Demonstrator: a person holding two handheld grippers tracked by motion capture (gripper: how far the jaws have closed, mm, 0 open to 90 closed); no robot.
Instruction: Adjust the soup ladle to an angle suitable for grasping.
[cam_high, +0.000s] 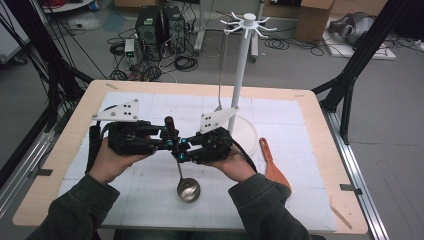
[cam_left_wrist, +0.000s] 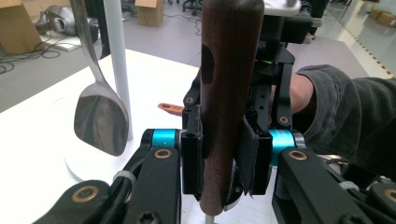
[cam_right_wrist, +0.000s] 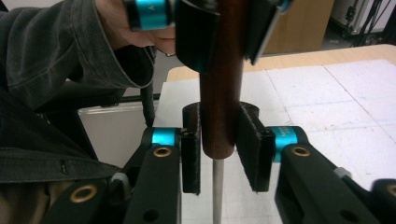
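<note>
A ladle with a dark wooden handle (cam_high: 170, 124), a thin metal shaft and a steel bowl (cam_high: 188, 190) hangs upright above the white table mat. My left gripper (cam_high: 164, 137) is shut on the wooden handle (cam_left_wrist: 229, 93), its pads (cam_left_wrist: 191, 158) pressing both sides. My right gripper (cam_high: 180, 149) comes in from the opposite side and is shut on the lower end of the same handle (cam_right_wrist: 222, 102), just under the left gripper's jaws (cam_right_wrist: 219, 28). The metal shaft (cam_right_wrist: 217, 191) runs down below the handle. The two grippers face each other, nearly touching.
A white utensil stand (cam_high: 240, 75) with a round base (cam_high: 250, 131) rises behind the grippers, with a steel spoon (cam_left_wrist: 100, 116) hanging from it. An orange-brown spatula (cam_high: 272, 165) lies on the mat at the right. Computers and cables sit on the floor beyond the table.
</note>
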